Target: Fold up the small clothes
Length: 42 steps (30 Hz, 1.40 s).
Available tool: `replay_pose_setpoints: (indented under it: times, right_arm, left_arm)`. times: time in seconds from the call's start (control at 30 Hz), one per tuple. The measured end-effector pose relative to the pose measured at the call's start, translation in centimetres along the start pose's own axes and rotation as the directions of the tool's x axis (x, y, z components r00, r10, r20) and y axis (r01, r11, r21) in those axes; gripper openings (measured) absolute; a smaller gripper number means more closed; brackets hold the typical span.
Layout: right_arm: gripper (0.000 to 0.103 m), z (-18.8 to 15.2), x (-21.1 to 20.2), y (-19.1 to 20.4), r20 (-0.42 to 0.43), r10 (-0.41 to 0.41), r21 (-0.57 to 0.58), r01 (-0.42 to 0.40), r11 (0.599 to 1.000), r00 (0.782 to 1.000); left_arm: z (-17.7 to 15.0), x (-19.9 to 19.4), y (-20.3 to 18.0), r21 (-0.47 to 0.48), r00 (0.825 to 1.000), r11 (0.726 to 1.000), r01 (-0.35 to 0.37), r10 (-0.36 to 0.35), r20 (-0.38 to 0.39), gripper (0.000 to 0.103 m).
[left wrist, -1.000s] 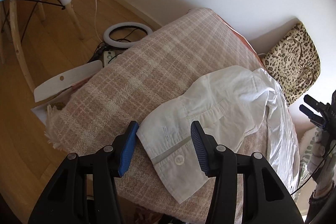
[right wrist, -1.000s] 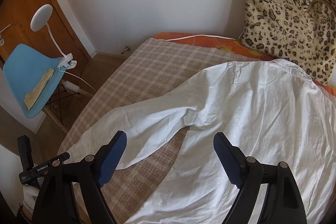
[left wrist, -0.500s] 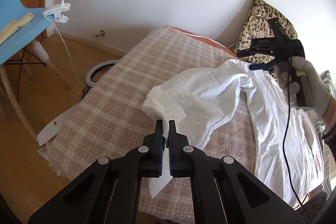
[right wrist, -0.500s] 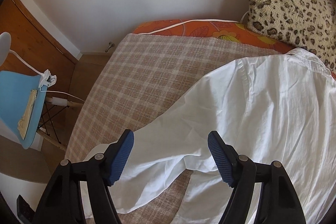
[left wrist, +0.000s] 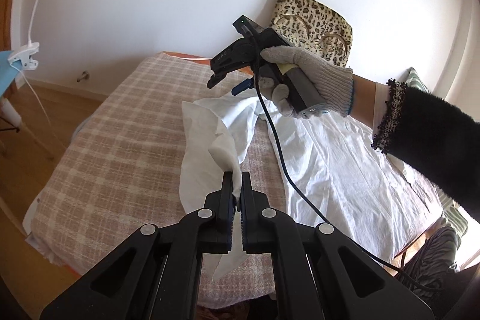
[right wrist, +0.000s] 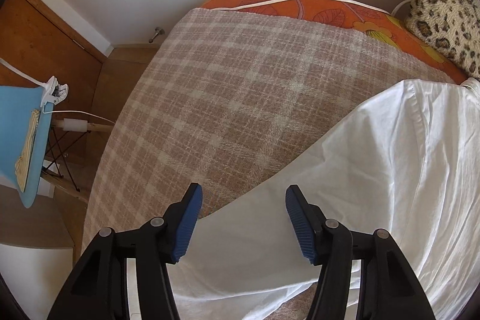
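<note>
A white shirt (left wrist: 345,164) lies spread on a plaid blanket (left wrist: 126,140) over a bed. My left gripper (left wrist: 237,185) is shut on the shirt's sleeve cuff (left wrist: 225,152) and holds it lifted above the blanket. My right gripper (right wrist: 243,200) is open and empty, hovering over the shirt's sleeve and shoulder edge (right wrist: 375,170). The right gripper also shows in the left wrist view (left wrist: 228,86), held in a gloved hand above the shirt's shoulder.
A leopard-print cushion (left wrist: 312,20) leans on the wall at the bed's head. An orange sheet (right wrist: 300,8) shows beyond the blanket. A blue chair (right wrist: 21,125) with a clip lamp (left wrist: 30,56) stands on the wooden floor left of the bed.
My left gripper closed on the sleeve cuff and lifted it up and toward the shirt's body. My right gripper moved forward over the shoulder, staying open.
</note>
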State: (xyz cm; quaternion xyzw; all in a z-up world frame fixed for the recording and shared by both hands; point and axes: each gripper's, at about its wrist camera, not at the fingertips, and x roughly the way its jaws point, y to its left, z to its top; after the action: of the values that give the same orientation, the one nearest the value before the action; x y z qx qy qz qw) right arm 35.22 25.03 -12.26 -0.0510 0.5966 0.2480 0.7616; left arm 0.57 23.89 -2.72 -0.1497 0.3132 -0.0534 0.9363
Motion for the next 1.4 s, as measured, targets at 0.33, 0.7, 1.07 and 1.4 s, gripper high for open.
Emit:
replay_pose_setpoints:
  times: [0.33,0.7,1.07,1.4]
  right_arm:
    - [0.06,0.5,2.3,1.6,-0.06,-0.106,-0.072,0.102,0.992,0.993]
    - [0.0,-0.6,0.3,-0.3,-0.016,-0.172,-0.092,0.17,0.981,0.985]
    - [0.0,-1.7,-8.4,-5.5,0.158,-0.114,0.0,0.115,0.993,0.981]
    - [0.0,-6.8,-10.7,-13.0,0.205,-0.1,0.098,0.081,0.992,0.974]
  left_arm:
    - [-1.4,-1.0,-4.1,0.066,0.987,0.985,0.162,-0.161,-0.014,0.002]
    - [-1.5,-1.1,-5.3,0.135,0.982,0.972,0.19,-0.189,-0.02,0.002]
    - [-1.9,0.1,-9.2,0.268,0.975,0.938,0.222,-0.216,-0.053,0.002]
    - [-5.1,2.1,-15.4,0.458,0.962,0.847,0.271,-0.218,-0.165,0.002]
